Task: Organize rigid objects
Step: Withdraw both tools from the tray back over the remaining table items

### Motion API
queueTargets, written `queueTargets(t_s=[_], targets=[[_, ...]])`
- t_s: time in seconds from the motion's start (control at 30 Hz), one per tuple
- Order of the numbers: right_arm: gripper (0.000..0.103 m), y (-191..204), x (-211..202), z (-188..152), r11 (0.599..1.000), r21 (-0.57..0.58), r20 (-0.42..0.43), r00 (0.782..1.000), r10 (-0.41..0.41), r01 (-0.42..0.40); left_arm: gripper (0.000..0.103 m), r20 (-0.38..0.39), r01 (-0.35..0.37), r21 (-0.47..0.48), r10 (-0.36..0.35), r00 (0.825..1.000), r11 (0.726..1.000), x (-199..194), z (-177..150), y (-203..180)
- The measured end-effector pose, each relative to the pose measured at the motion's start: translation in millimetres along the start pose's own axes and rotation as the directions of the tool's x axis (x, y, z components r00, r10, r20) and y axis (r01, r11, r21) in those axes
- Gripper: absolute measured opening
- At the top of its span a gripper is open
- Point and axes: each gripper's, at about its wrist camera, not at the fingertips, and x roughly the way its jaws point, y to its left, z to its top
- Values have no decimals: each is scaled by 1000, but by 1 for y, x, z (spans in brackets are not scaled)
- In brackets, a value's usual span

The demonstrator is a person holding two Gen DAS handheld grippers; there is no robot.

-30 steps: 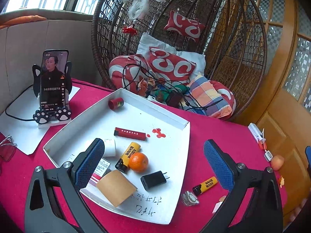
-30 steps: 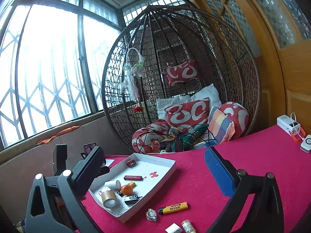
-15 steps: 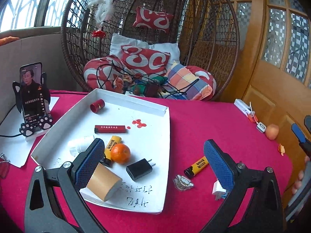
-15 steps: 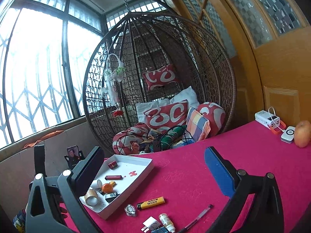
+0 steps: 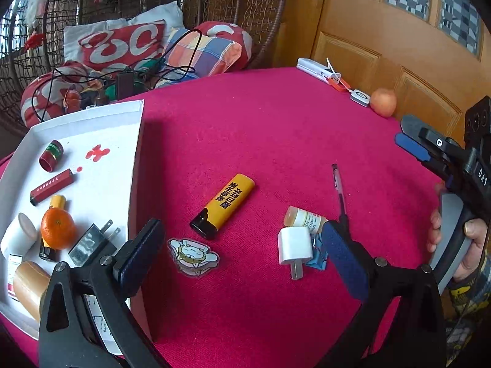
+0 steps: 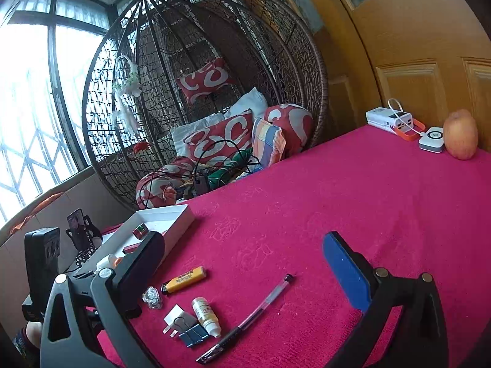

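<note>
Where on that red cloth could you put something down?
Bare cloth lies between the white tray and the apple, beyond the pen. It is crowded nearer: yellow lighter, sticker, white plug, small bottle.

Yellow lighter (image 5: 222,205) (black lettering) — magenta tablecloth (image 5: 276,128).

You are in a home sunroom: a hanging wicker chair (image 6: 202,92) with cushions (image 6: 221,138), 1 barred window (image 6: 33,116), wooden doors (image 6: 429,70) and a red-clothed table (image 6: 337,202).
</note>
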Motion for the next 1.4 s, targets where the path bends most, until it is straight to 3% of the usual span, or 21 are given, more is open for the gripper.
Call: queueTargets(t_s=[0.1,0.27,0.4,0.5,0.67,0.7,0.77,0.83,0.93,1.03,1.23,1.4], targets=[[103,-24,3,-5,993,115,-11,1000,6,-5,103,-28,35,-66,-37,999,997,16,4,8],[103,-51,6,-9,965,258,-30,998,54,-45,103,-69,-49,-21,48,996,999,37,0,1],[103,-60,8,-14,947,318,-43,996,73,-56,103,-85,-46,-38,42,995,998,33,-6,-2],[103,-63,8,-15,938,339,-45,995,88,-67,103,-89,-25,-20,23,996,999,29,-11,-2],[103,-66,6,-16,931,356,-33,995,96,-78,103,-123,141,6,-139,983,990,13,-18,-20],[103,-65,6,-17,931,357,-32,995,96,-79,103,-93,129,3,-128,987,992,7,-18,-20],[103,-65,6,-17,931,357,-34,995,96,-78,103,-43,32,37,-30,999,999,1,-10,-19],[103,-65,7,-16,931,357,-35,995,95,-76,103,-55,-53,71,57,997,996,8,-3,-14],[103,-66,7,-16,930,359,-33,995,96,-78,103,-163,-19,74,31,986,997,33,2,-5],[103,-66,8,-16,930,359,-33,995,95,-77,103,-195,51,25,-46,980,998,44,3,1],[103,-67,8,-15,930,359,-36,995,95,-76,103,-186,9,20,-5,983,1000,41,3,7],[103,-68,8,-15,931,358,-37,995,94,-75,103,-223,61,56,-47,974,997,48,9,4]])
